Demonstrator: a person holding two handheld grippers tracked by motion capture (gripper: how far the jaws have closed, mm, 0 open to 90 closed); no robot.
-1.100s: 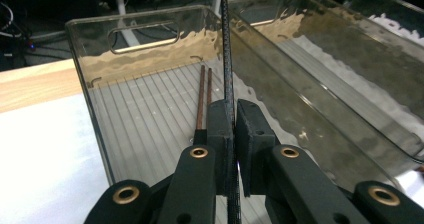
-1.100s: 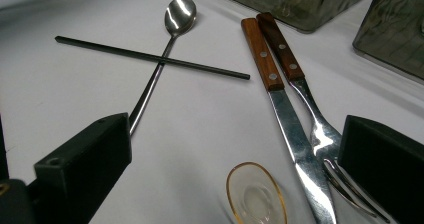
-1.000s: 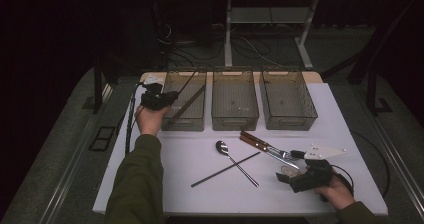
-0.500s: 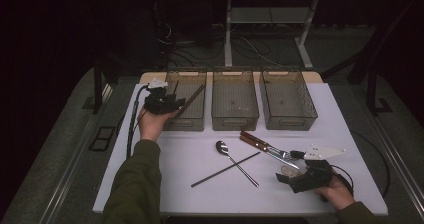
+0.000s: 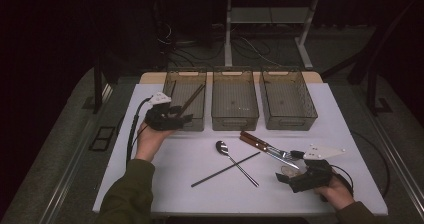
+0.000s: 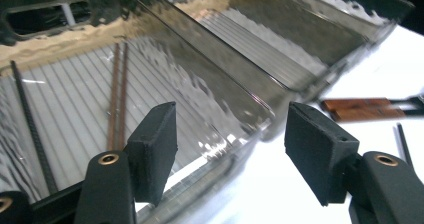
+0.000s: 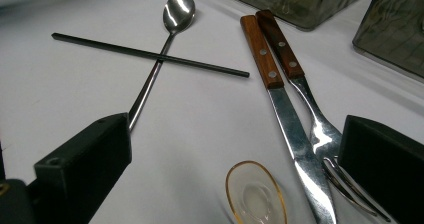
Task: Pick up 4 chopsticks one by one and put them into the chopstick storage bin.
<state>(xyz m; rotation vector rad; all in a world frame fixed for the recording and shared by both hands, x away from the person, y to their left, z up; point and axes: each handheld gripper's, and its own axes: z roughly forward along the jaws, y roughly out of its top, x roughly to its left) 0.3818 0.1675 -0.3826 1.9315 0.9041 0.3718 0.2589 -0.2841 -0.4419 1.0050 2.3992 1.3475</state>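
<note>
The left gripper (image 5: pixel 172 118) has just been opening its jaws; nothing is between them, and the chopsticks (image 6: pixel 117 96) lie in the left bin (image 6: pixel 210 109) beyond them. The right gripper (image 5: pixel 292 176) has its jaws spread, a small glass dish (image 7: pixel 256 194) between them.

Your table (image 5: pixel 165 184) and what rests on it

Along the far edge of your white tabletop stand three clear bins side by side: left bin (image 5: pixel 186 100), middle bin (image 5: pixel 234 99), right bin (image 5: pixel 287 98). Nearer you lie a spoon (image 5: pixel 223 148) crossed by a black chopstick (image 5: pixel 225 169), a wooden-handled knife (image 5: pixel 263 149) and fork (image 5: pixel 267 145) just beside each other, and a small glass dish (image 7: pixel 255 194).
</note>
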